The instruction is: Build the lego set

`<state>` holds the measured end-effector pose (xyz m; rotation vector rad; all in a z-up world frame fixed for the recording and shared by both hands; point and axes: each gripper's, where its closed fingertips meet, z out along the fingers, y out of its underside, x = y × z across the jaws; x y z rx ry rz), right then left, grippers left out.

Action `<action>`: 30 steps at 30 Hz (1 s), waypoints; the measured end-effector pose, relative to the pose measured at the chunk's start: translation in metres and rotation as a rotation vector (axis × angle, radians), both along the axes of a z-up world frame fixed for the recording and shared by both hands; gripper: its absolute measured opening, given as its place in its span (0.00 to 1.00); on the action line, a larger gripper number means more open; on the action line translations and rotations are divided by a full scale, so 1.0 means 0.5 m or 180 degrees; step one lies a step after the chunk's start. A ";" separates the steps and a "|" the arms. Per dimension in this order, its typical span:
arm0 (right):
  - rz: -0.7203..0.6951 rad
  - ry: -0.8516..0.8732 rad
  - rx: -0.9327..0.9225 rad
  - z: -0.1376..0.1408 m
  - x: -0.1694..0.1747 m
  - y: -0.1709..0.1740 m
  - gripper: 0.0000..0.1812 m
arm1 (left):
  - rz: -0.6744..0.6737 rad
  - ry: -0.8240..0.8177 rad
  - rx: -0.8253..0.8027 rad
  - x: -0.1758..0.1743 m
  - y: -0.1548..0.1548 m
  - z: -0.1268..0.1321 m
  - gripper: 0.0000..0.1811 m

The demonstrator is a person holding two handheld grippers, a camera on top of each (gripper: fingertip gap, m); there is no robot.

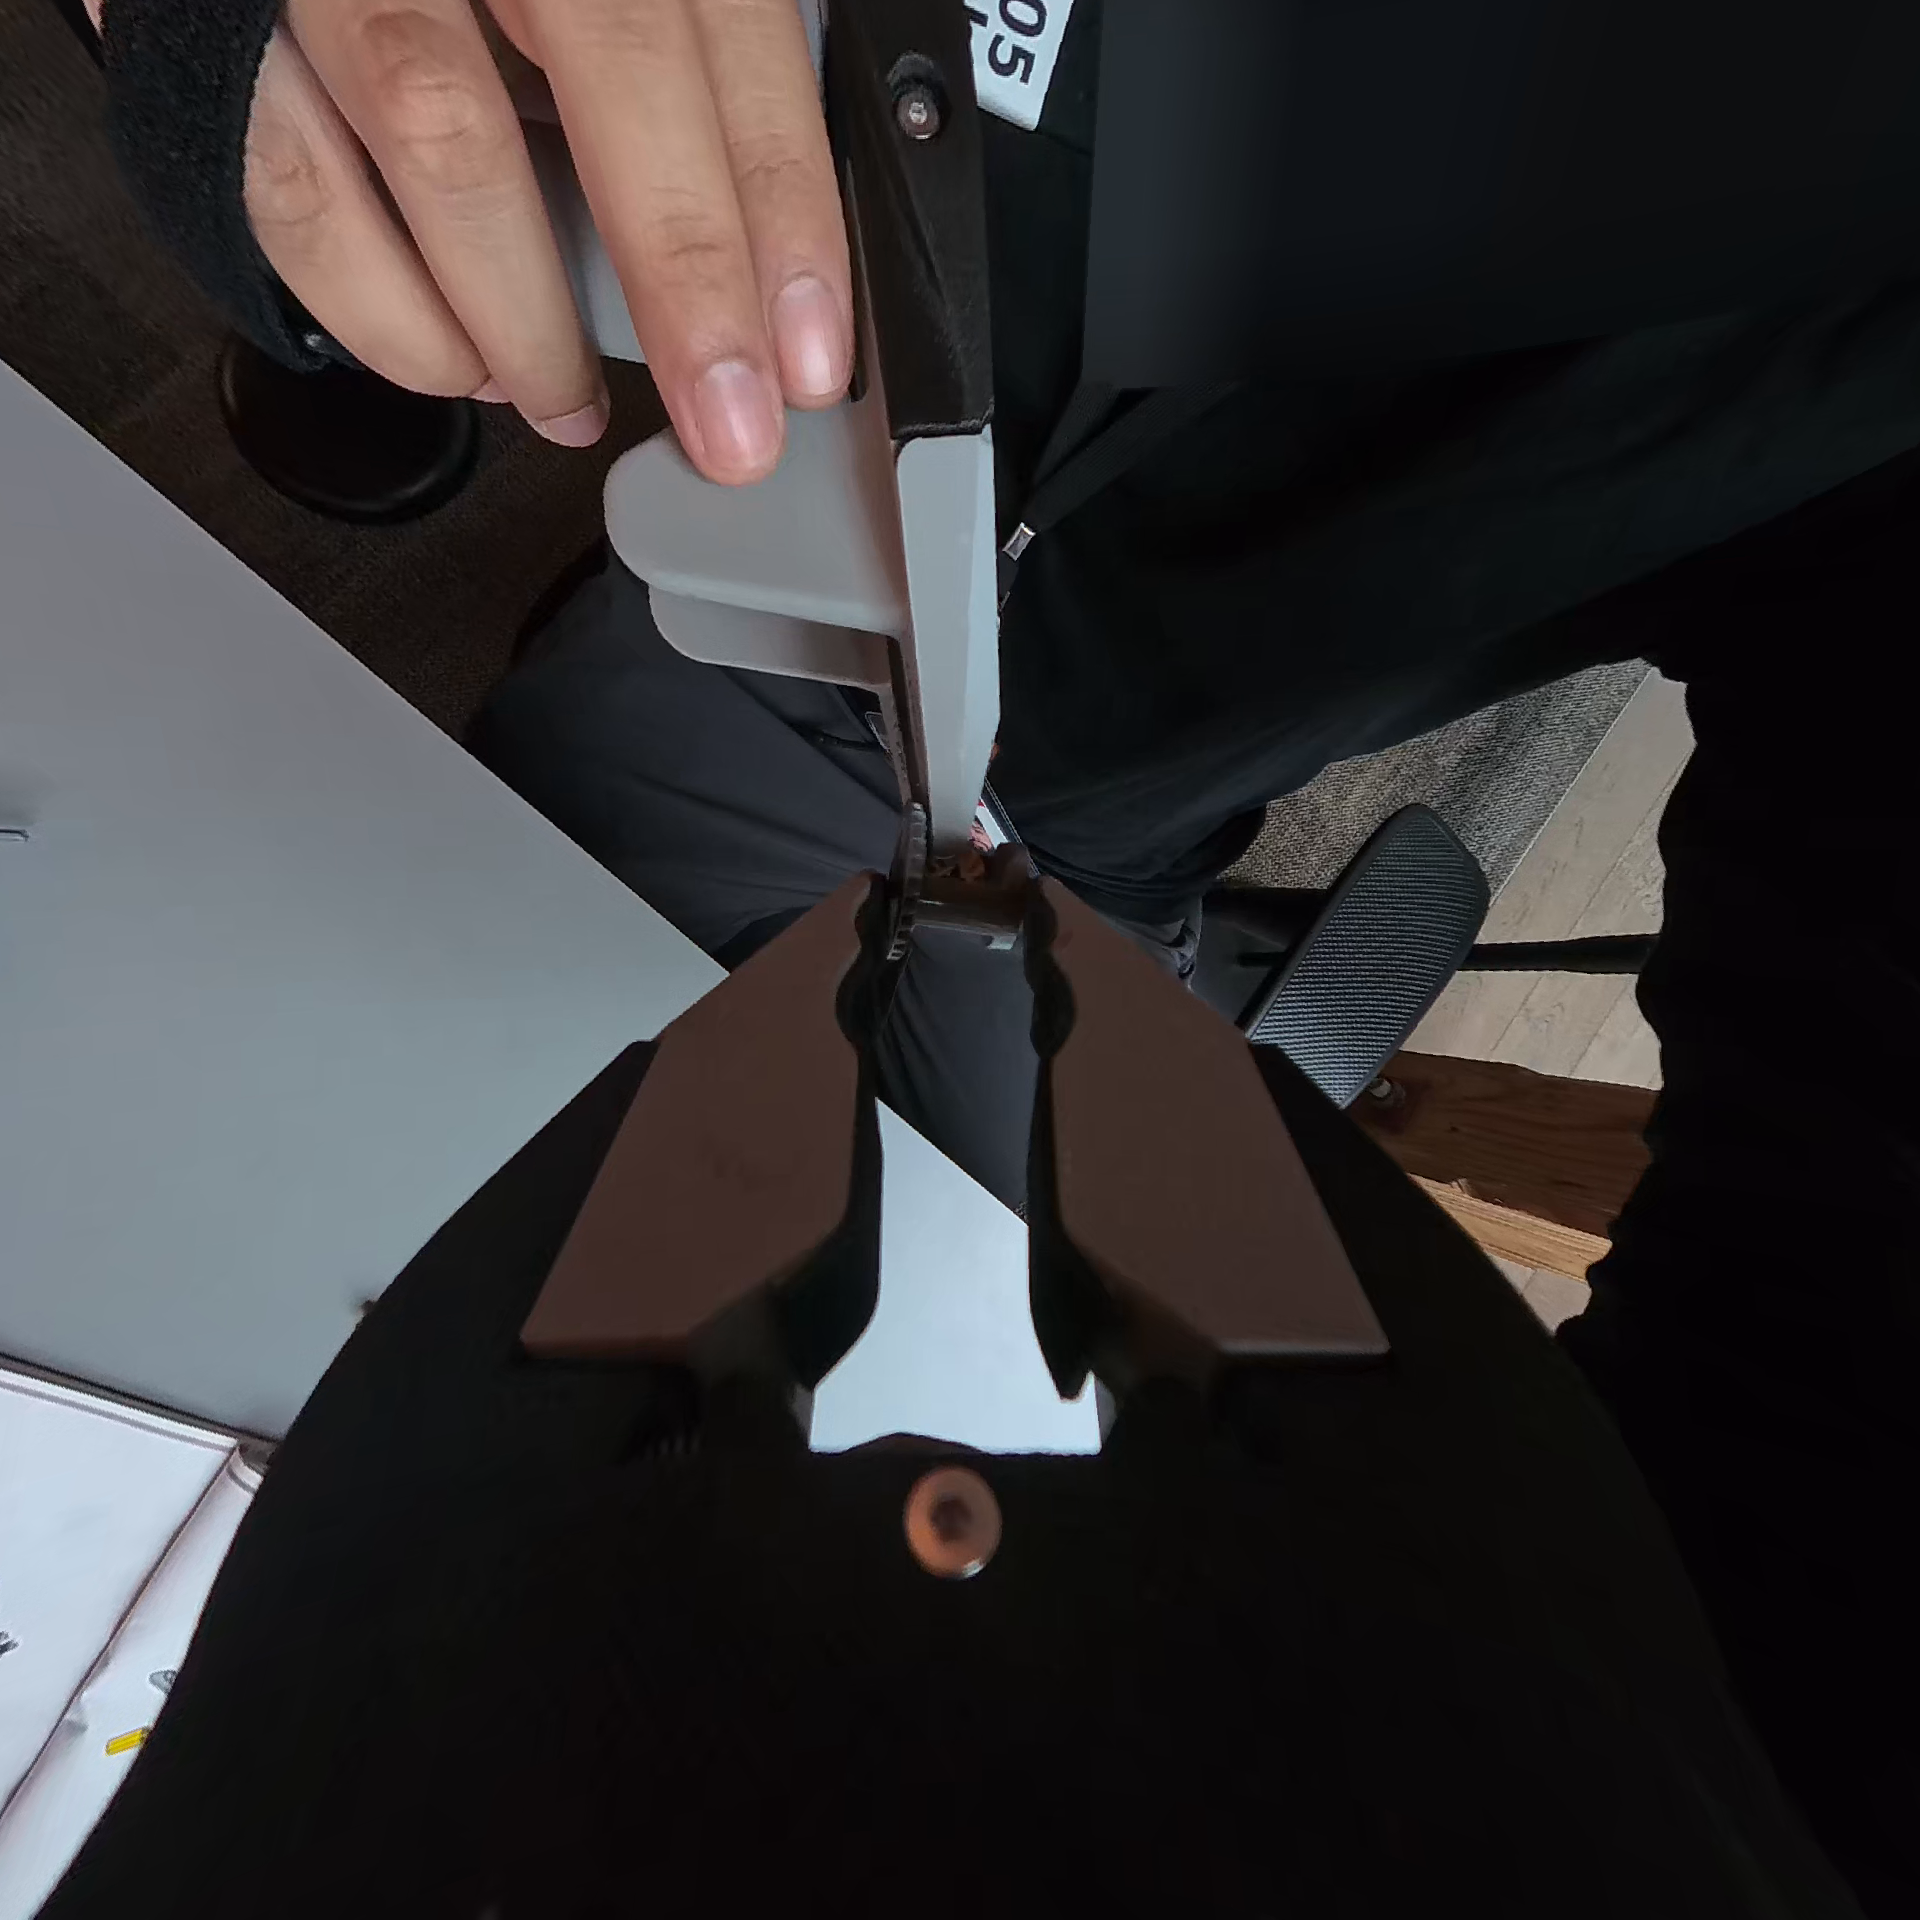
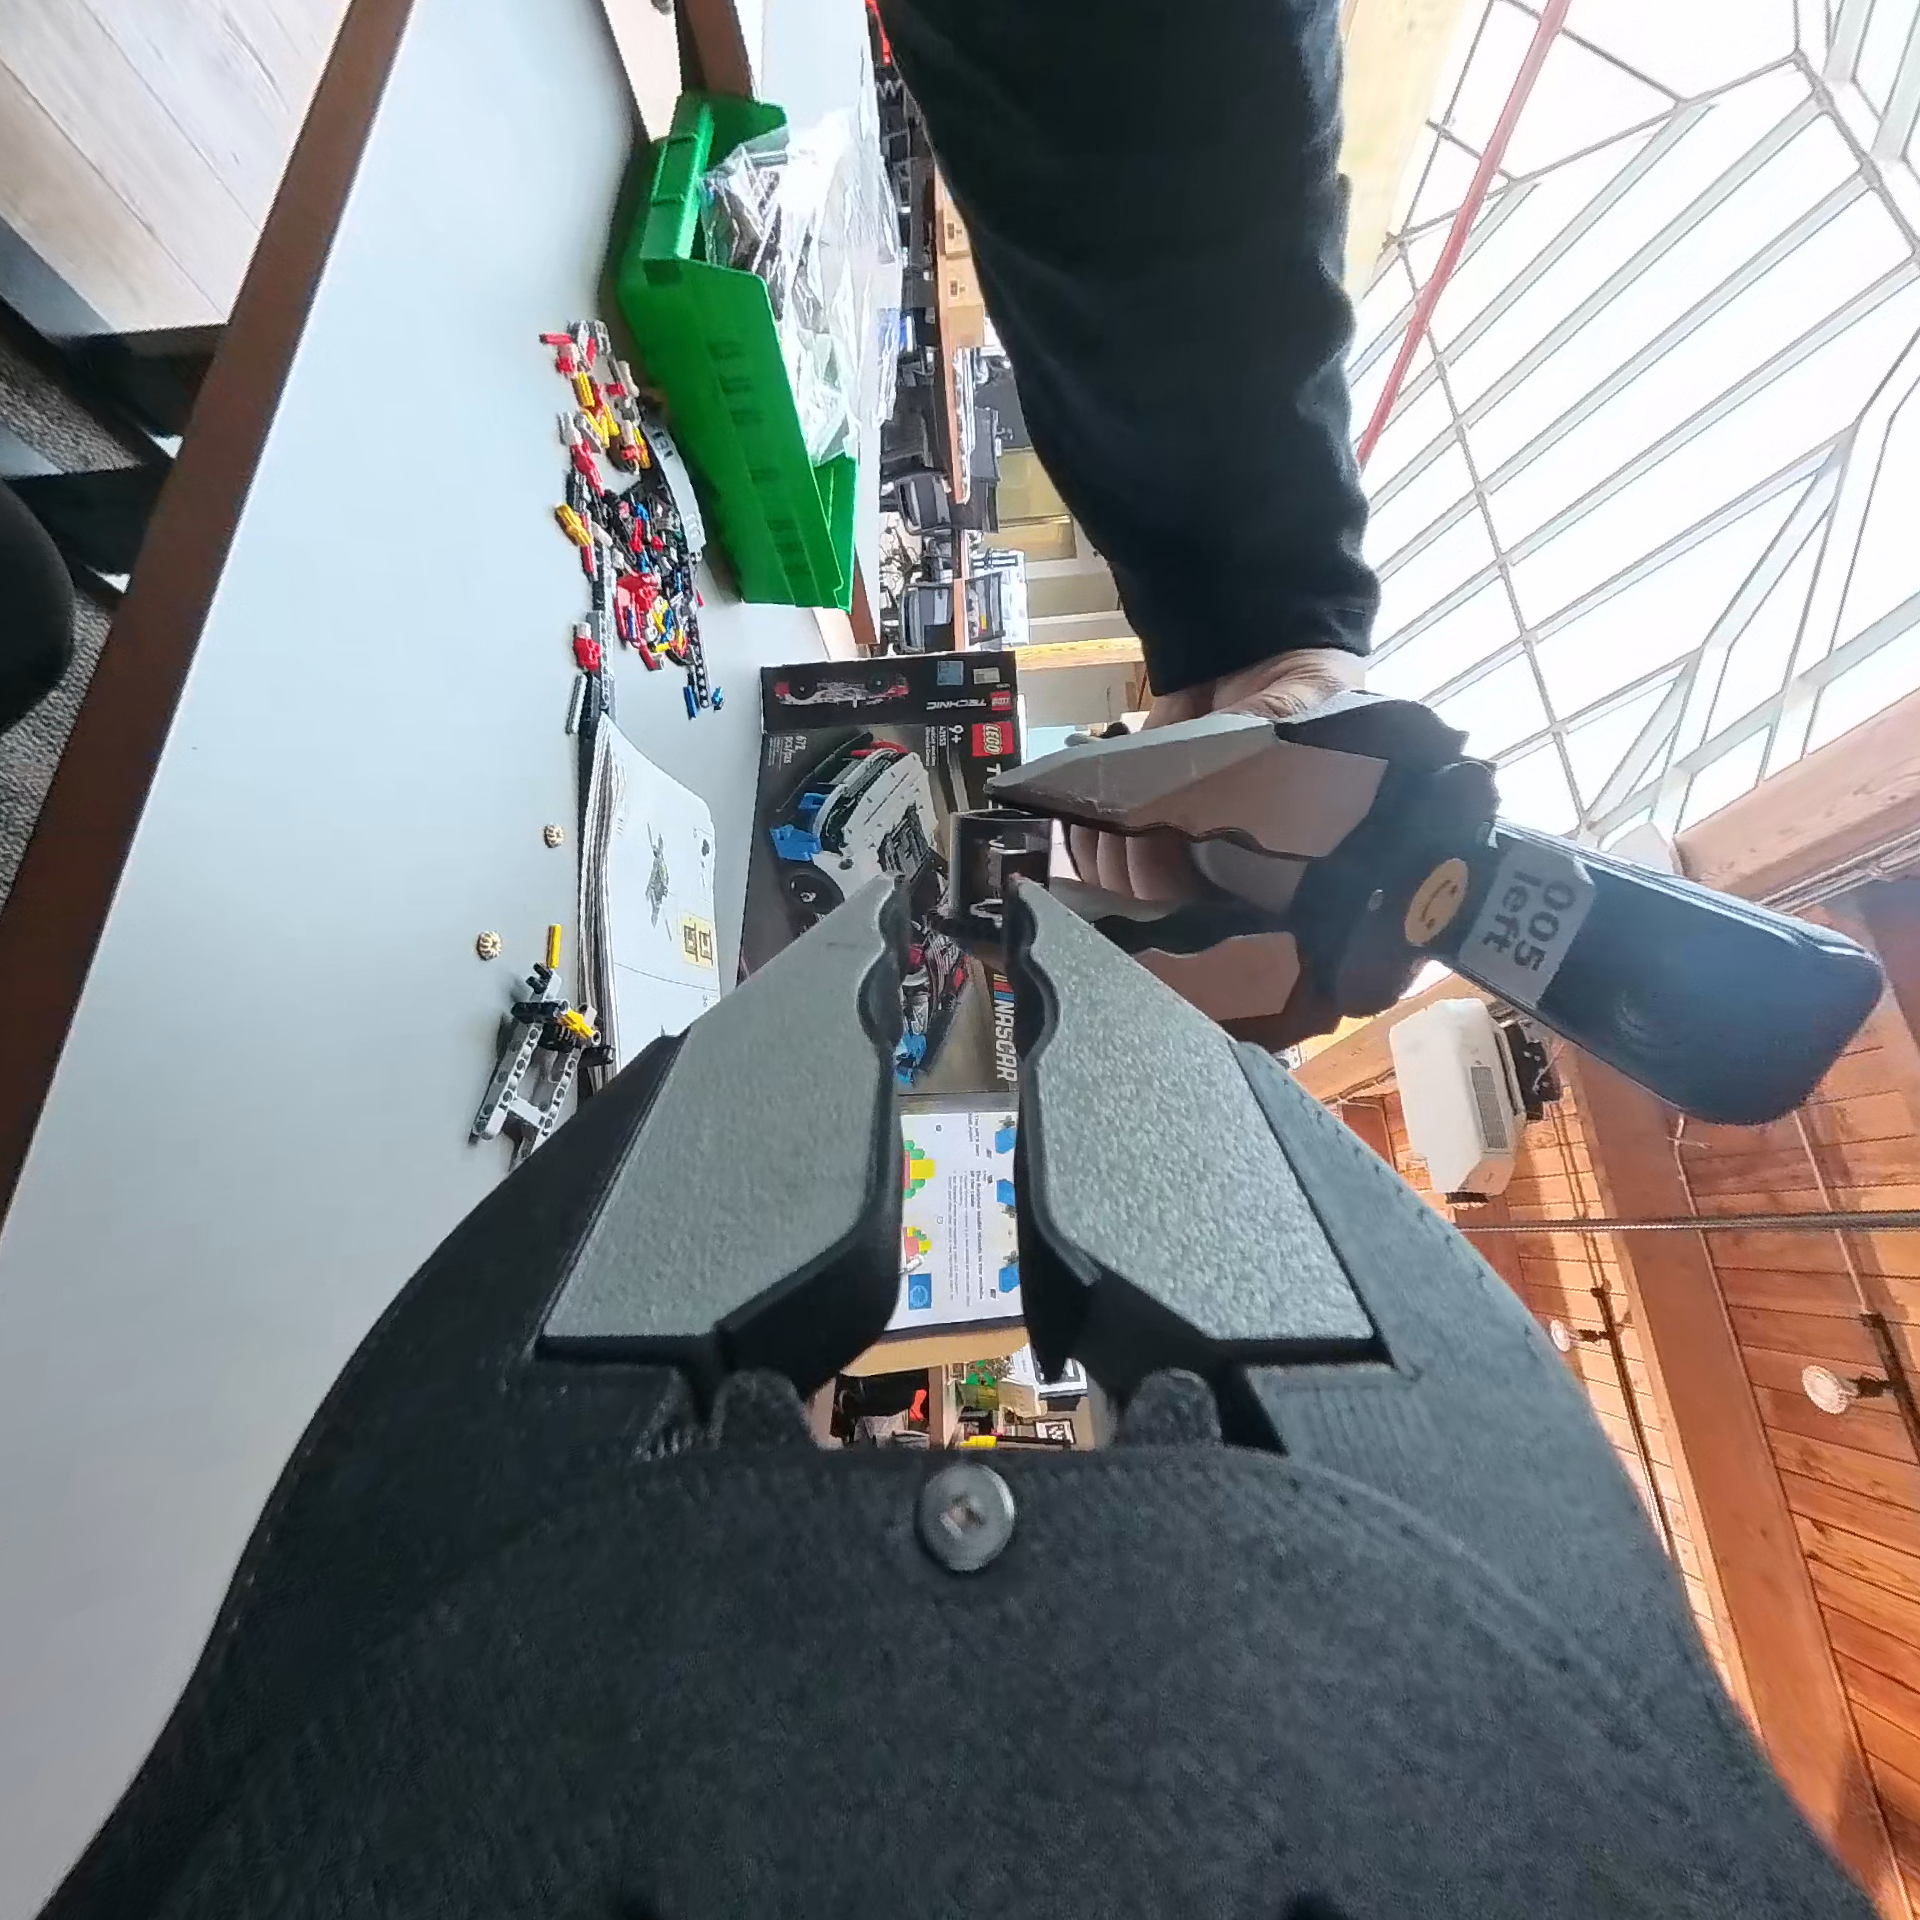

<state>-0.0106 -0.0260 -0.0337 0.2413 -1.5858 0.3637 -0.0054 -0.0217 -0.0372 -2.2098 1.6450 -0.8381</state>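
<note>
My left gripper (image 1: 951,904) is shut on a small dark grey cylindrical lego piece (image 1: 961,920), held in the air past the table edge. A black toothed gear (image 1: 902,894) sits edge-on at the piece's left end. My right gripper (image 1: 940,821), held by a hand, comes down from above with its tips on that gear. In the right wrist view my right gripper (image 2: 958,899) is nearly closed just under the same piece (image 2: 982,842), with a black part (image 2: 966,916) between its tips. The left gripper (image 2: 1013,842) holds the piece from the right.
On the grey table (image 2: 312,727) lie a green bin with plastic bags (image 2: 727,395), a pile of loose pieces (image 2: 634,520), the set's box (image 2: 862,790), an open booklet (image 2: 655,873), a partial assembly (image 2: 540,1049) and two tan gears (image 2: 488,943). An office chair (image 1: 1371,935) stands beyond. My two grippers' fingertips are within a few centimetres of each other.
</note>
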 end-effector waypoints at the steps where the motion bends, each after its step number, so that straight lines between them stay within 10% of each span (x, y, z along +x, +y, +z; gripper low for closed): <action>1: -0.0005 -0.0001 0.0011 -0.001 -0.001 0.000 0.07 | 0.0000 0.0000 -0.0003 -0.001 0.000 -0.001 0.12; 19: 0.0146 -0.0160 -0.0035 -0.014 0.010 0.001 0.05 | 0.0050 0.0196 -0.0074 -0.012 0.000 -0.045 0.13; 30: 0.0256 -0.1481 -0.1500 -0.145 -0.123 0.125 0.05 | 0.0880 0.1216 0.0258 -0.152 -0.002 -0.271 0.12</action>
